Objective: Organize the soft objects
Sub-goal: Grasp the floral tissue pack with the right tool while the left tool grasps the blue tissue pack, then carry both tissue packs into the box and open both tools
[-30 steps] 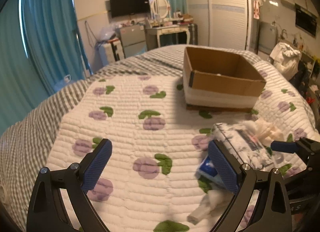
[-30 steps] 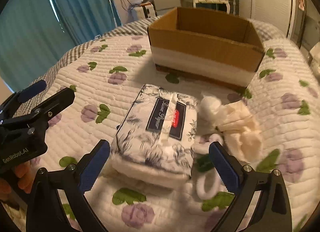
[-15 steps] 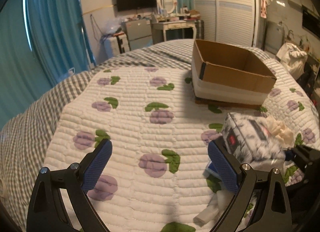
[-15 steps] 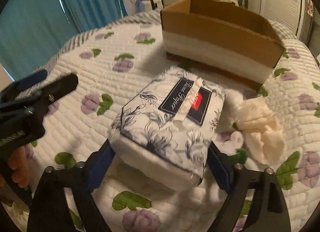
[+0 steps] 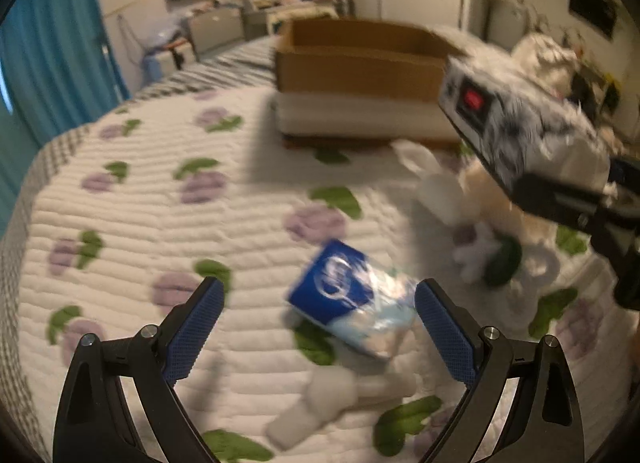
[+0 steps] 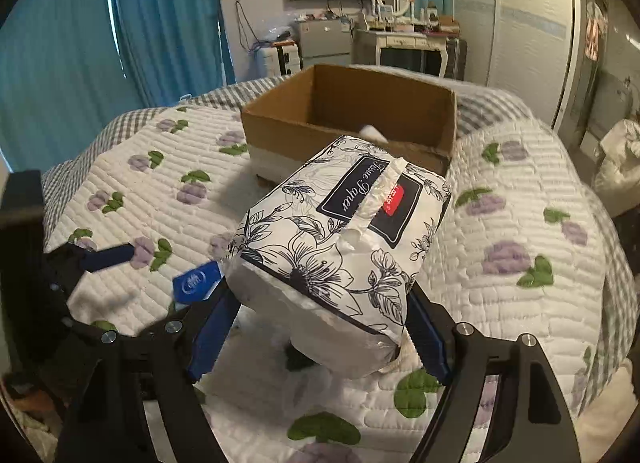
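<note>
The floral tissue pack point(image 6: 340, 247) sat between the blue pads of the right tongs point(image 6: 320, 327), clamped at its near end and raised clear of the bed quilt point(image 6: 520, 223). Its far end pointed toward the open cardboard box point(image 6: 352, 119), which stood on the bed just beyond it. In the left wrist view the same pack point(image 5: 516, 127) appeared at upper right, held aloft in front of the box point(image 5: 360, 71).

The left tongs point(image 5: 318, 327) were spread wide and gripped nothing. A small blue tissue packet point(image 5: 348, 303) lay on the quilt point(image 5: 160, 203) between the two pads, nearer the right-hand pad; whether it touched that pad could not be determined because of blur. A white soft item point(image 5: 320, 407) lay on the quilt close below the packet. Further white and cream soft items point(image 5: 452, 191) lay on the quilt beneath the raised pack.

A small white object point(image 6: 370, 131) was visible inside the box, near its front wall.
</note>
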### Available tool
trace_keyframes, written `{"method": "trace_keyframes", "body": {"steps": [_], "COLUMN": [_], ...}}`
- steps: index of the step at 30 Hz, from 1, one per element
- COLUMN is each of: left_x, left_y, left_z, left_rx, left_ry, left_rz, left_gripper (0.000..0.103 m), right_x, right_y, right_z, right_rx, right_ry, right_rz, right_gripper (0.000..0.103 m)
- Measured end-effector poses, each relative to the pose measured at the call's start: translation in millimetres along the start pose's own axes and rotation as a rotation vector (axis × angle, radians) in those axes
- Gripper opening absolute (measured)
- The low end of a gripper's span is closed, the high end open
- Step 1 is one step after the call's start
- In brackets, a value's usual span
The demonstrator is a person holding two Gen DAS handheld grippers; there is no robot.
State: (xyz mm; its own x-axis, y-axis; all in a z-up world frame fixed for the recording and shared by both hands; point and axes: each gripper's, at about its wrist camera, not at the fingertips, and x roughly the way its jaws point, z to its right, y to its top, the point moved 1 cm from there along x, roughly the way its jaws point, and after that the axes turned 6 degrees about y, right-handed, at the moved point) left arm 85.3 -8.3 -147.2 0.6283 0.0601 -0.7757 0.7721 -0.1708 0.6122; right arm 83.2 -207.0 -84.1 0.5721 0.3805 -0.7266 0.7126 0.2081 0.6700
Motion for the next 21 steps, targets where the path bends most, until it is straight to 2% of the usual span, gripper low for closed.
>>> {"method": "trace_keyframes", "body": {"steps": [3,8,9,10,15,21], "left_x": [18.4,31.0,32.0,32.0,20.4,-21.5], "left_y": [-5.1,-4.2,-3.7,-3.7,-2.5,10.0], "left_z": [12.5,11.9,11.7,12.2,13.2,9.9], "left_rx": [0.038,0.014,0.013,0.011,0.033,0.024], "left_ry": [-0.008,-0.038,-0.051,-0.07,-0.063,-0.035], "left_rz": [-0.049,-0.086,-0.088,-0.093,-0.071,0.015], "left_gripper": [0.097,0.096,0.086,0.083,0.082,0.082], "right_x": [5.8,6.9,6.7,6.6,-0.6,-29.9], "right_y": [-6.0,-8.8,-9.5,-9.2,-9.3,-5.8], "right_z": [4.5,7.5,7.2,7.1,6.2,-0.2], "right_rx": [0.009,0.017,0.017,0.018,0.017,-0.012], "right_ry": [0.009,0.024,0.024,0.024,0.027,0.009], "right_rz": [-0.018,-0.02,-0.02,-0.019,-0.002,0.05], "right_gripper": [0.079,0.079,0.079,0.079,0.079,0.079]}}
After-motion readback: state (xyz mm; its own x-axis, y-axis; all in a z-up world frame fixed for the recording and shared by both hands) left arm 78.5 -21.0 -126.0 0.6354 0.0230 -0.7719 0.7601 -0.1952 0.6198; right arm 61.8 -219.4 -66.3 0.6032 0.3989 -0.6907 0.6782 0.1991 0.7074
